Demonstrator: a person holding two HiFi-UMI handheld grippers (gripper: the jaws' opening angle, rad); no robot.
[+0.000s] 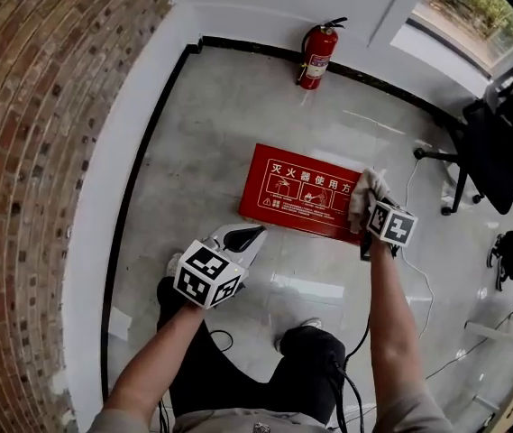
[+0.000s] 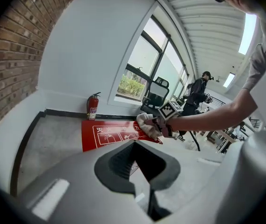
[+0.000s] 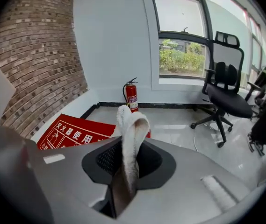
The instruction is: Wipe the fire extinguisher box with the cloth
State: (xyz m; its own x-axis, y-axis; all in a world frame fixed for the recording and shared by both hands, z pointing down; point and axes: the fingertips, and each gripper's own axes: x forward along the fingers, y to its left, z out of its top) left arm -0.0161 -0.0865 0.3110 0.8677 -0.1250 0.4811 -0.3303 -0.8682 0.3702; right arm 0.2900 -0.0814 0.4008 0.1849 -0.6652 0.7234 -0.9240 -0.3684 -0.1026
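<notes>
The red fire extinguisher box (image 1: 292, 190) lies flat on the grey floor, its white lettering facing up. My right gripper (image 1: 371, 216) is at the box's right edge, shut on a white cloth (image 1: 364, 193) that rests against that edge. In the right gripper view the cloth (image 3: 132, 130) stands up out of the pinched jaws of the right gripper (image 3: 128, 164), with the box (image 3: 74, 132) to the left. My left gripper (image 1: 252, 234) hovers just in front of the box's near edge, shut with nothing in it. The left gripper view shows the box (image 2: 105, 133) and cloth (image 2: 146, 124) ahead.
A red fire extinguisher (image 1: 317, 57) stands against the far wall. A brick wall (image 1: 31, 152) runs along the left. A black office chair (image 1: 495, 152) and a floor cable (image 1: 411, 242) are at the right. A person (image 2: 199, 90) stands far off.
</notes>
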